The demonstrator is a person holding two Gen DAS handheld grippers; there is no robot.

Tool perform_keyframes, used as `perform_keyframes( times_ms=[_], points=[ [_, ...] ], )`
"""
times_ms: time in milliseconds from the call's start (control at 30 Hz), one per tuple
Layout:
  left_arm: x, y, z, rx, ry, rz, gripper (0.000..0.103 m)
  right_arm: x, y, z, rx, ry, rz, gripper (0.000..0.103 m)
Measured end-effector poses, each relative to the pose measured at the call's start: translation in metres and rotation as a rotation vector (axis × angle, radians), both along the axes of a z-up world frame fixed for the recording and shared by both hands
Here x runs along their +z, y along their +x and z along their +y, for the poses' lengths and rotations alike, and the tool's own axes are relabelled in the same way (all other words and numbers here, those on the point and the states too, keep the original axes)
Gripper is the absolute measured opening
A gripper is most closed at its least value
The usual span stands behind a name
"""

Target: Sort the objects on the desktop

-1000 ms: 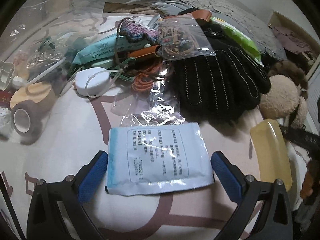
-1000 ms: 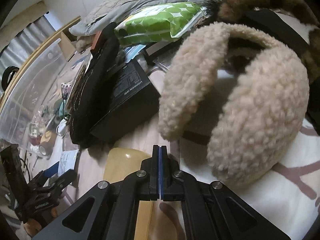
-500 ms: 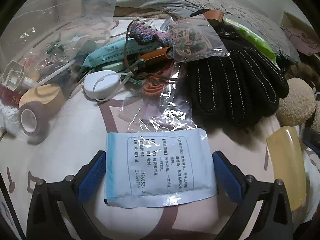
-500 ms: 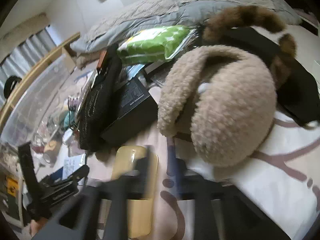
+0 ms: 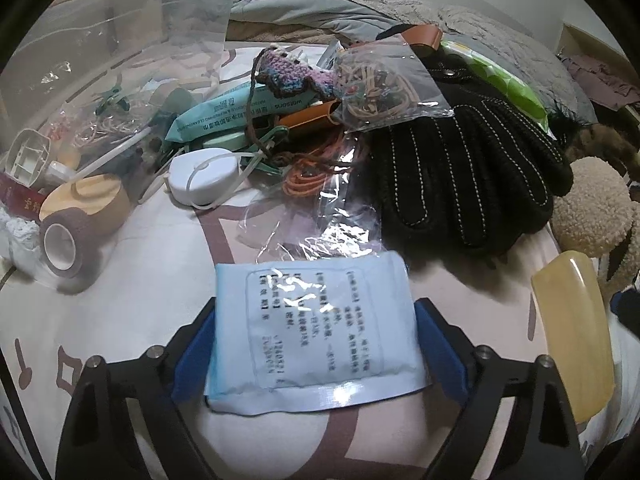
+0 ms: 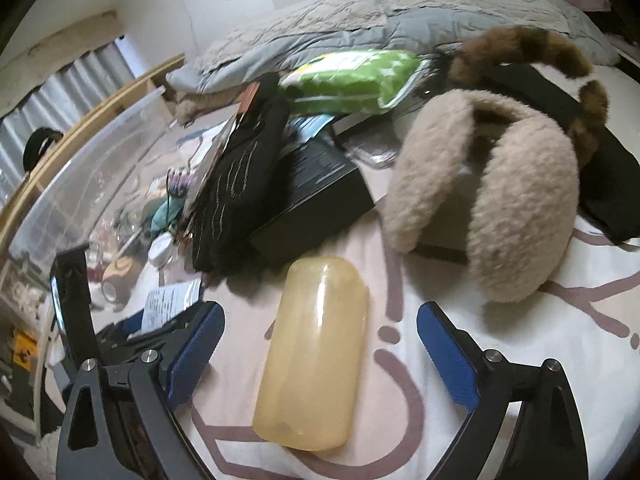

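Left wrist view has the left gripper [image 5: 316, 344] angled steeply down over a pale blue sachet [image 5: 316, 328] with printed text, lying flat on the patterned bedsheet [image 5: 120, 280]. Its jaws have just been closing, and the blue pads now meet the sachet's two side edges, so I judge the grasp to be just taking hold; the packet is not yet lifted. Beyond it lie a crumpled clear wrapper [image 5: 320, 216], a black knitted glove [image 5: 464, 176], a white round case [image 5: 202, 174] and a roll of tape [image 5: 64, 240]. From the right wrist view, the right gripper [image 6: 320, 356] also tilts downward, its jaws just opened wide and pressing on nothing, with a yellowish translucent case [image 6: 316, 360] lying on the sheet between them and beige fleece earmuffs [image 6: 500, 200] behind. The step in hand looks like picking the sachet for sorting; next it needs a firm, even squeeze and a straight lift, since a soft flat packet may buckle or slip.
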State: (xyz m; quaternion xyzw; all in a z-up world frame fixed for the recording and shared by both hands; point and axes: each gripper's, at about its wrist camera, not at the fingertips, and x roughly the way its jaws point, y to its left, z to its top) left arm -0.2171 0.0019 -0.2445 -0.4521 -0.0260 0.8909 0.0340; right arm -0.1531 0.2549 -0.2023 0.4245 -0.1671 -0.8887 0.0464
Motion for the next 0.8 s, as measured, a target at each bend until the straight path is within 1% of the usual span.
perform_keyframes(
  times_ms=[200, 367, 400, 433, 467, 500, 567, 800],
  points=[
    [0.003, 0.009, 0.001, 0.003, 0.022, 0.009, 0.083, -0.005, -0.001, -0.021, 0.05, 0.082, -0.019, 0.097],
    [0.005, 0.008, -0.002, 0.006, 0.044, 0.01, 0.08, -0.011, -0.003, -0.035, 0.068, 0.146, -0.037, 0.096],
    [0.005, 0.009, -0.003, 0.004, 0.048, 0.01, 0.08, -0.012, -0.003, -0.037, 0.073, 0.163, -0.042, 0.094],
    [0.005, 0.009, -0.004, 0.003, 0.051, 0.01, 0.08, -0.013, -0.004, -0.039, 0.078, 0.179, -0.044, 0.087],
    [0.006, 0.01, -0.004, 0.003, 0.053, 0.011, 0.079, -0.014, -0.004, -0.041, 0.084, 0.198, -0.048, 0.066],
    [0.005, 0.012, -0.004, 0.004, 0.056, 0.012, 0.079, -0.015, -0.005, -0.042, 0.082, 0.219, -0.058, 0.053],
    [0.006, 0.012, -0.004, 0.003, 0.056, 0.012, 0.079, -0.016, -0.005, -0.042, 0.082, 0.23, -0.063, 0.052],
    [0.009, 0.015, -0.004, -0.005, 0.043, 0.02, 0.075, -0.014, -0.003, -0.037, 0.09, 0.185, -0.053, 0.051]
  ],
)
